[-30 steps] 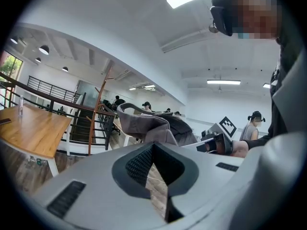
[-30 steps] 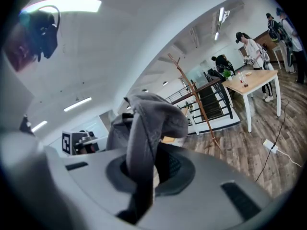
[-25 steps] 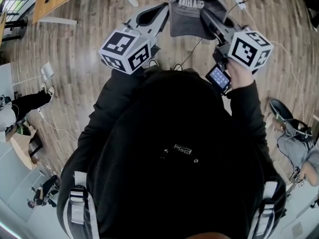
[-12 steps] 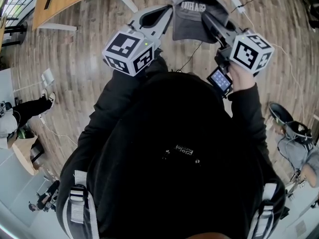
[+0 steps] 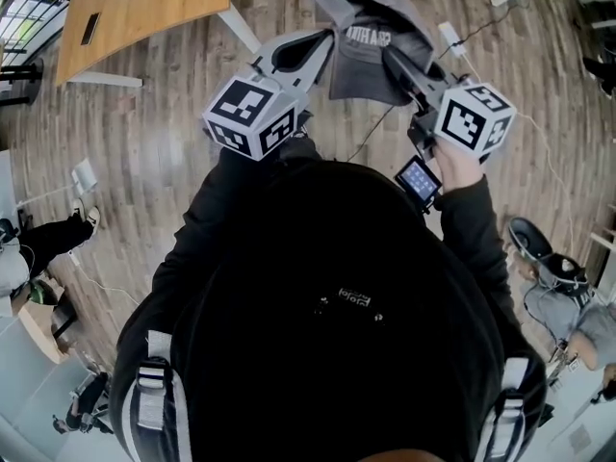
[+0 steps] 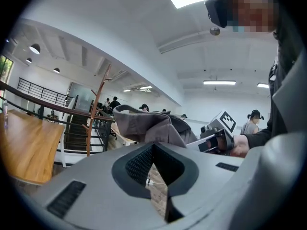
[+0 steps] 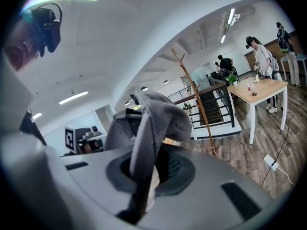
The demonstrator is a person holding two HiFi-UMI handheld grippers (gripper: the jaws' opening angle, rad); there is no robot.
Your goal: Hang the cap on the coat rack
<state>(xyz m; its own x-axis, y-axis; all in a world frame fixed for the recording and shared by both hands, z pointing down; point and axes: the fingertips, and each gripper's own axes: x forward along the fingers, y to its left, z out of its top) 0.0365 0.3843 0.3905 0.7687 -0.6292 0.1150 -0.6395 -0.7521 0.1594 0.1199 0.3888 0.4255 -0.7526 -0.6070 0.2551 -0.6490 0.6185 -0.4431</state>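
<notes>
A grey cap (image 5: pixel 371 37) with white lettering hangs in the air in front of me. My right gripper (image 5: pixel 393 56) is shut on its fabric, and a fold of the cap (image 7: pixel 153 123) runs down between the jaws. My left gripper (image 5: pixel 325 38) has its jaws closed together, with the tips at the cap's left edge and nothing seen between them. From that side the cap (image 6: pixel 148 126) shows just beyond the jaws. The coat rack (image 7: pixel 194 99) is a thin wooden branched pole some way off across the floor, and it also shows as the coat rack (image 6: pixel 97 110) by a stair railing.
A wooden table (image 5: pixel 144 8) stands at the far left. Cables and a power strip (image 5: pixel 450 35) lie on the plank floor. Another table (image 7: pixel 259 87) and a black stair railing (image 7: pixel 216 107) are near the rack. Several people stand or sit around the room.
Both grippers and the cap have drifted slightly right and up in the head view. The wooden table has come further into view. The grip on the cap is unchanged.
</notes>
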